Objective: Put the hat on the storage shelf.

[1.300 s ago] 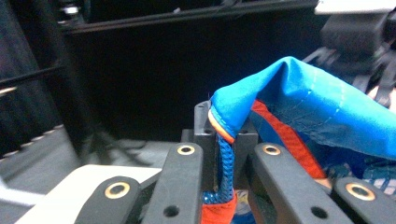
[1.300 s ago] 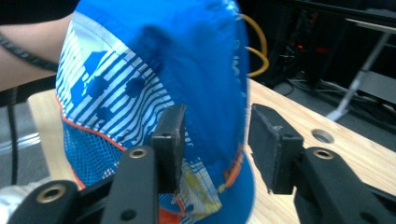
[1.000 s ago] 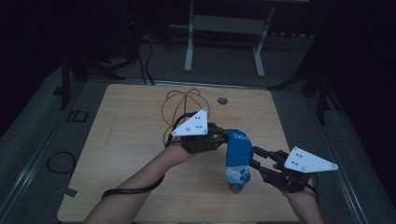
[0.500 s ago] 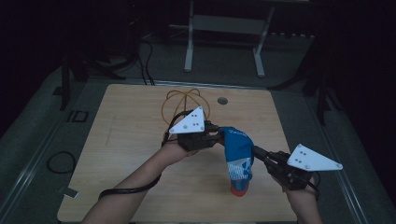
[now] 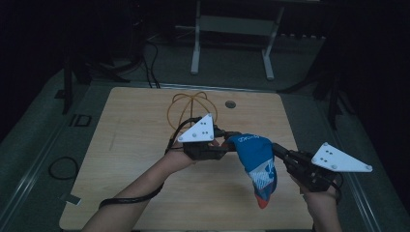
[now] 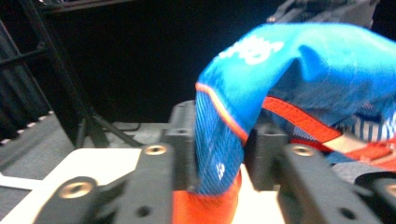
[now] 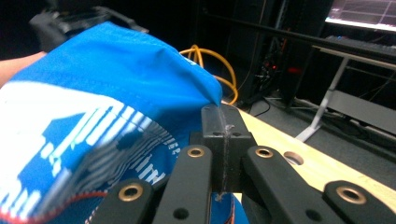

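Blue fabric sock with white lettering and orange trim (image 5: pixel 256 164) is hanging in the air over the light wooden table (image 5: pixel 135 145), stretched between both tools. Left gripper (image 5: pixel 227 144) is pinching one edge, right gripper (image 5: pixel 278 151) is clamping the other, jaws squeezed tight on cloth.

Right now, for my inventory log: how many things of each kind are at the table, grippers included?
Handheld grippers: 2, left and right
Blue and orange cloth items: 1, the blue sock-like cloth held up between them
Coiled orange cables: 1, the orange cable on the table
Total: 4
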`<state>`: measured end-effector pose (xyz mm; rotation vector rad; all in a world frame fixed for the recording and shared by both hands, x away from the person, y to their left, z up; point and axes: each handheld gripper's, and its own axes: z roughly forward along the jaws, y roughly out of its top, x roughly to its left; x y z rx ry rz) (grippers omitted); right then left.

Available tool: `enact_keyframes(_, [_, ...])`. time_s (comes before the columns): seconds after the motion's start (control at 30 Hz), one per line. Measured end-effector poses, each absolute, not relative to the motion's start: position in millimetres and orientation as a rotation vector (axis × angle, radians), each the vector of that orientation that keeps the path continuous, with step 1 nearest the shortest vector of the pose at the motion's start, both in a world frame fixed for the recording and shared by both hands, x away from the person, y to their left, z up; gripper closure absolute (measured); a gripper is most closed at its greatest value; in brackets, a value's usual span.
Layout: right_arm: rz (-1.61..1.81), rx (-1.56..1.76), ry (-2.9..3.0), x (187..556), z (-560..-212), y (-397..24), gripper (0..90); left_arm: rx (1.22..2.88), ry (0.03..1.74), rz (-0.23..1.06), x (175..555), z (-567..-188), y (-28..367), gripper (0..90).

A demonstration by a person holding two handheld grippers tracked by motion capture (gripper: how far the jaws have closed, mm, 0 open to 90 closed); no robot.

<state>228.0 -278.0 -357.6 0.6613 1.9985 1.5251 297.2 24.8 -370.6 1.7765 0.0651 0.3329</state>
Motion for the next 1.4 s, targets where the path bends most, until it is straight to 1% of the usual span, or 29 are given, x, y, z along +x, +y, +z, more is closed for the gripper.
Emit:
enact_keyframes(0.1, [1.520,0.660,1.972,227.7,-351.6,-279.1,90.0,1.780,0.078,0.359,293.9,-369.4,28.3,53.8])
enact_keyframes(0.2, [1.527,0.657,1.952,228.6,-345.5,-279.3,90.0,1.787,0.114,0.383,293.0,-368.9,34.1,50.2])
enact_keyframes(0.33, [1.521,0.647,1.924,230.2,-335.6,-278.9,90.0,1.781,0.159,0.399,291.5,-371.0,46.1,50.0])
enact_keyframes(0.4, [1.517,0.646,1.916,231.9,-331.9,-278.6,90.0,1.784,0.178,0.405,291.4,-372.1,53.6,46.5])
enact_keyframes(0.47, [1.514,0.652,1.912,235.1,-328.2,-277.7,90.0,1.784,0.207,0.418,290.3,-373.9,60.4,45.8])
enact_keyframes(0.6, [1.505,0.659,1.905,242.0,-323.8,-274.2,90.0,1.769,0.254,0.457,284.3,-378.5,73.5,36.8])
enact_keyframes(0.67, [1.502,0.669,1.899,246.6,-322.0,-271.9,90.0,1.770,0.284,0.491,281.7,-381.2,79.6,28.2])
enact_keyframes(0.7, [1.500,0.672,1.896,249.2,-321.1,-270.4,90.0,1.756,0.300,0.505,280.7,-383.2,83.2,25.8])
enact_keyframes(0.77, [1.502,0.674,1.895,254.0,-318.8,-267.3,90.0,1.748,0.352,0.535,280.1,-387.0,90.7,17.7])
enact_keyframes(0.93, [1.487,0.671,1.887,264.8,-309.9,-256.7,90.0,1.735,0.439,0.598,279.2,-400.6,111.6,3.9])
enact_keyframes(0.97, [1.486,0.668,1.884,267.3,-307.7,-254.6,90.0,1.730,0.456,0.610,278.7,-403.5,115.7,2.7])
enact_keyframes(1.13, [1.491,0.656,1.881,278.7,-296.2,-242.0,90.0,1.733,0.513,0.669,274.0,-420.9,132.6,2.6])
enact_keyframes(1.27, [1.492,0.650,1.882,286.7,-290.6,-231.6,90.0,1.741,0.546,0.681,271.7,-432.3,139.7,2.6])
enact_keyframes(1.4, [1.488,0.639,1.893,301.3,-283.3,-211.9,90.0,1.751,0.595,0.694,267.4,-458.9,152.3,2.6])
